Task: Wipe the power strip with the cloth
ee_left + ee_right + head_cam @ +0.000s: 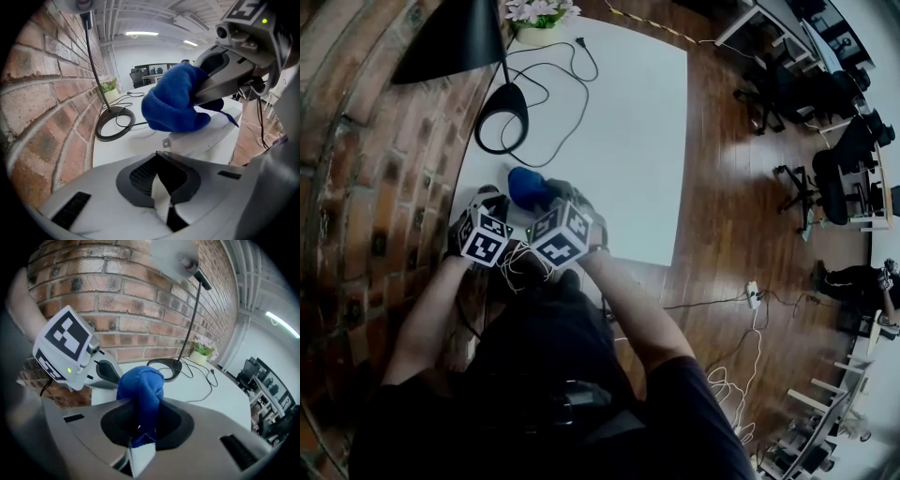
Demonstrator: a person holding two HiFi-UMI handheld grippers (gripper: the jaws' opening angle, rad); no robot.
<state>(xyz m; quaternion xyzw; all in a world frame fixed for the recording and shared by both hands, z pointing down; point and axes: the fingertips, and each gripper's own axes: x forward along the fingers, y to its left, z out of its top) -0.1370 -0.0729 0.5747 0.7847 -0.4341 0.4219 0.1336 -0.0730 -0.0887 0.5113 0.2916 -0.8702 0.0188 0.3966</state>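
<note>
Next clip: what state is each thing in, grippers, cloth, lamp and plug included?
Left gripper: shut, nothing visible between its jaws.
Right gripper: shut on the blue fabric cloth.
Blue fabric cloth: bunched into a ball, clamped.
White elongated block, probably the power strip: beneath the cloth.
Black desk lamp: upright on the white table.
Lamp's black plug: loose on the table, unplugged.

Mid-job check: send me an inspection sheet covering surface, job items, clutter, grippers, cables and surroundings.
Surface: white table, no spills seen.
Job's things: blue cloth, bunched; power strip, probably the white slab under it.
Clutter: lamp base; potted plant.
Grippers: right gripper shut on the cloth; left gripper shut, nothing made out between.
Cables: black cable looped on the table; white floor wiring.
Surroundings: brick wall, wood floor, office chairs.
</note>
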